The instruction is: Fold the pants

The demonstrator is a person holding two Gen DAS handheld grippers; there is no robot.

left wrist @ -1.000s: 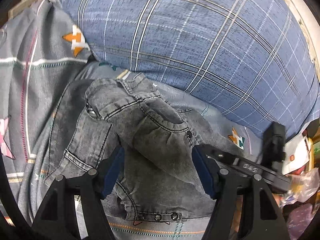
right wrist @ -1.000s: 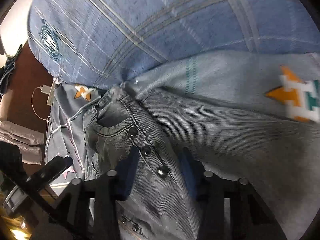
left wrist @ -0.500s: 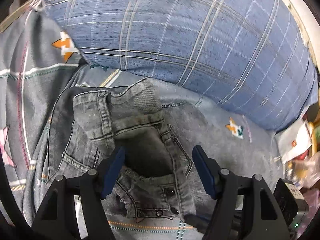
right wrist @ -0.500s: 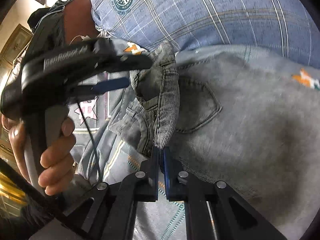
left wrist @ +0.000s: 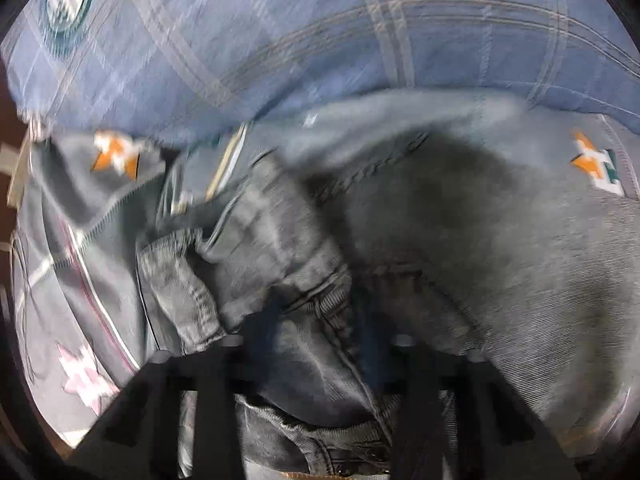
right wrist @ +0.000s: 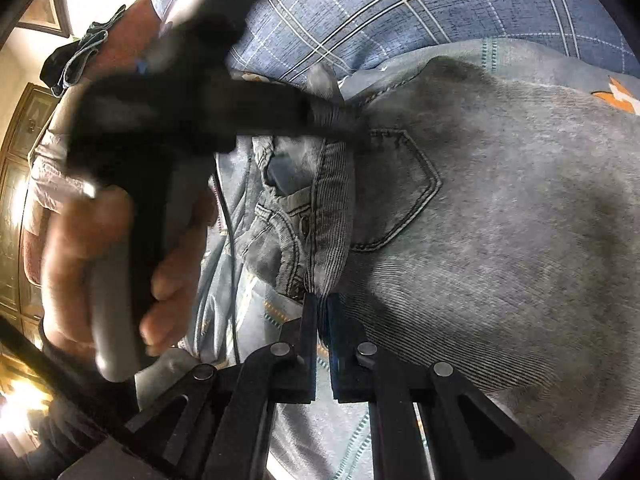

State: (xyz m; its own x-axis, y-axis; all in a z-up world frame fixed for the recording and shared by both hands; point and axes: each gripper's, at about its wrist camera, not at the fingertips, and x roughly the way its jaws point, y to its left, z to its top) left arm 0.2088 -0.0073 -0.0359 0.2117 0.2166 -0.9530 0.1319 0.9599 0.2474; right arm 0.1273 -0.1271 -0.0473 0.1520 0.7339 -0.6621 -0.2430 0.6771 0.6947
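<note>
Grey denim pants [right wrist: 500,220] lie on the bed, back pocket [right wrist: 400,184] up. My right gripper [right wrist: 322,300] is shut on the waistband's near corner [right wrist: 328,240]. My left gripper [left wrist: 316,320] is pushed down into the pants [left wrist: 500,248]. Its blue fingers [left wrist: 264,316] straddle a bunched fold of waistband with a gap still between them. That view is blurred. In the right wrist view the left gripper's body [right wrist: 192,112] reaches over the far end of the waistband, held by a hand [right wrist: 120,264].
A large blue plaid pillow [left wrist: 320,40] lies right behind the pants; it also shows in the right wrist view [right wrist: 400,12]. The grey bedsheet [left wrist: 80,260] with orange star prints spreads left. A cable [right wrist: 230,240] hangs beside the hand. Wooden furniture [right wrist: 16,180] stands far left.
My left gripper has dropped from above the pants down onto the waistband, and its view has gone blurry. My right gripper stays shut on the waistband corner; it closed within the last second.
</note>
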